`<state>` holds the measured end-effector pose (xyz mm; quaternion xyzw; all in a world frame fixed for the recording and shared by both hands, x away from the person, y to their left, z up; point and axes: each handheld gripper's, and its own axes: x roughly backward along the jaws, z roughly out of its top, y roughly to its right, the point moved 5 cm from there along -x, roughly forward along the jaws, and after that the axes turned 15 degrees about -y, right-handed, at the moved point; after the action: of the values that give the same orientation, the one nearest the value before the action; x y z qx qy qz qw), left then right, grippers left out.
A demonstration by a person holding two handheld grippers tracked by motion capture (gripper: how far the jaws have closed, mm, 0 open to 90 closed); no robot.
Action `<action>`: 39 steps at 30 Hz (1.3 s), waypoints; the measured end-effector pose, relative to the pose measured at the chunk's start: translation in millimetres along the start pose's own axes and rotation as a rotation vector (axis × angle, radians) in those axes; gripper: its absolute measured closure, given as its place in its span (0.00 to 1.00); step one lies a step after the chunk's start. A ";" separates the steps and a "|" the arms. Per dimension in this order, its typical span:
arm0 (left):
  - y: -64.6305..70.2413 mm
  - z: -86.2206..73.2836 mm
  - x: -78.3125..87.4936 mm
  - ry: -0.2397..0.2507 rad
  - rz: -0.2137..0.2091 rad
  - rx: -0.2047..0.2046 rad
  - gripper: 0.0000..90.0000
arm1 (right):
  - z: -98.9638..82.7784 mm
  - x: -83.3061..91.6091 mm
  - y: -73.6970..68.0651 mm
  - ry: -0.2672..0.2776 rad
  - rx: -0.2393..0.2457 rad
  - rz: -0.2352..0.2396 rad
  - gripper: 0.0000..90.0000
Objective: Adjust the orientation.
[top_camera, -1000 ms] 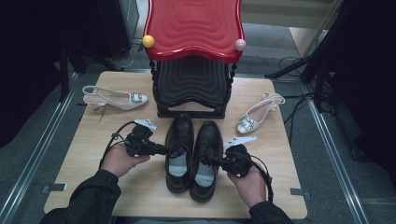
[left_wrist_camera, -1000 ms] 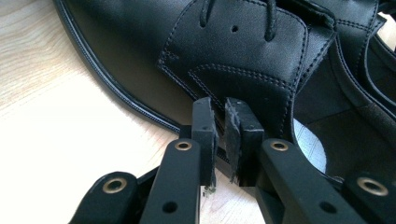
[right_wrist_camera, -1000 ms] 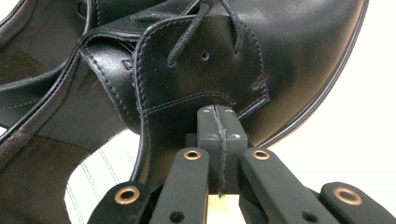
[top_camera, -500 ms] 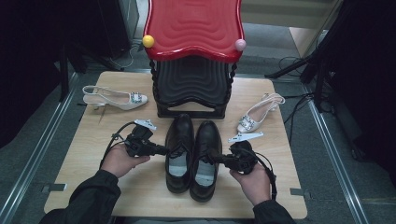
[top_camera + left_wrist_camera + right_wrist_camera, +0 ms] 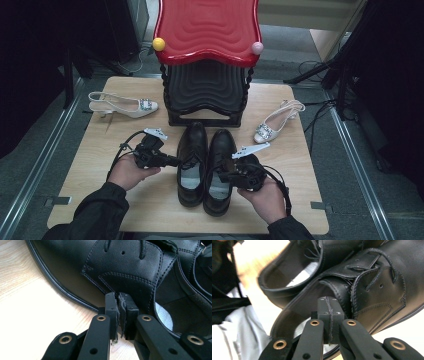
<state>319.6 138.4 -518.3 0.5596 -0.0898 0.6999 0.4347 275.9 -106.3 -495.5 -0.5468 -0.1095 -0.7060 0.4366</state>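
Two black shoes point(image 5: 206, 165), two white heels point(image 5: 125, 105); both jaws clamp shoe collars.

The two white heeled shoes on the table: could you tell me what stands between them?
In the high view, the black stepped stand with its red top stands between them.

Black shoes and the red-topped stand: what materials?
Black shoes: probably smooth leather or a leather-look synthetic, going by the soft sheen, stitched seams and laces. Stand: glossy red rippled top, likely moulded plastic; the dark base below looks like plastic too, though that's less certain.
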 end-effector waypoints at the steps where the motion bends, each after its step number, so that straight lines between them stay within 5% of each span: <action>1: 0.0 0.0 0.0 0.000 -0.001 0.001 0.95 | 1.8 -2.6 1.9 -0.003 0.000 0.021 1.00; 6: -0.1 -0.1 -0.1 0.001 -0.003 0.000 0.95 | 5.0 -7.1 5.7 -0.016 0.015 0.015 1.00; 14: 1.1 0.3 -1.1 -0.002 -0.011 -0.001 0.95 | 14.6 -8.2 20.4 0.012 -0.025 0.006 1.00; 25: 11.8 1.8 -7.3 -0.016 -0.047 -0.026 0.97 | 16.6 -7.6 23.9 0.012 -0.023 -0.012 1.00; 32: 29.1 4.4 -16.8 -0.044 -0.077 -0.084 0.96 | 12.9 -1.8 33.9 0.022 -0.064 -0.020 1.00; 39: 29.7 3.7 -15.5 -0.051 -0.086 -0.080 0.92 | 11.2 2.2 35.8 0.033 -0.077 -0.026 0.97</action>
<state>301.1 110.3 -519.6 0.5628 -0.1043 0.6620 0.4839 309.7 -121.6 -500.8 -0.5498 -0.0821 -0.7242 0.4081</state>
